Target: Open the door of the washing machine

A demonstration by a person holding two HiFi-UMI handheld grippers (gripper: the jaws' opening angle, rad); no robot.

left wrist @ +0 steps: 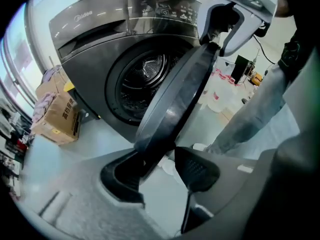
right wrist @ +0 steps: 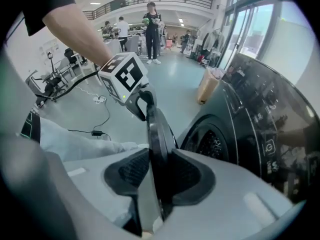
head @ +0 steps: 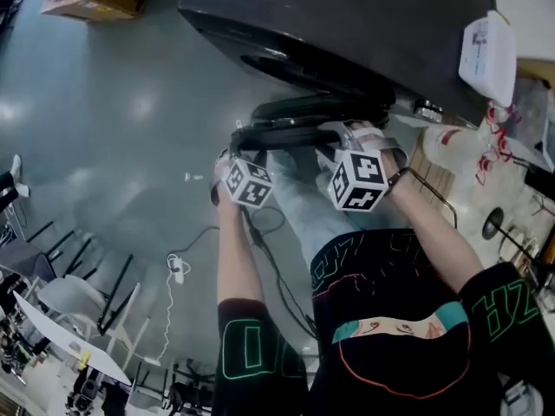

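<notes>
The dark washing machine point(head: 347, 24) has its round door point(head: 303, 120) swung partly out from the drum point(left wrist: 145, 79). Both grippers are at the door's rim. My right gripper point(right wrist: 157, 171) is shut on the door point(right wrist: 157, 129), with a pad pressed on each side of the edge. It also shows in the head view point(head: 347, 135) and in the left gripper view point(left wrist: 216, 41). My left gripper point(left wrist: 160, 171) stands open around the door point(left wrist: 175, 99). The rim lies against one pad, with a gap to the other. In the head view the left gripper point(head: 241, 137) sits further left along the rim.
A cardboard box point(left wrist: 57, 116) stands on the floor left of the machine. A white cable with a power strip point(head: 178, 267) lies on the grey floor. Chairs and tables point(head: 69, 319) crowd the lower left. A white pack point(head: 486, 55) rests on the machine's top. People point(right wrist: 152, 31) stand far off.
</notes>
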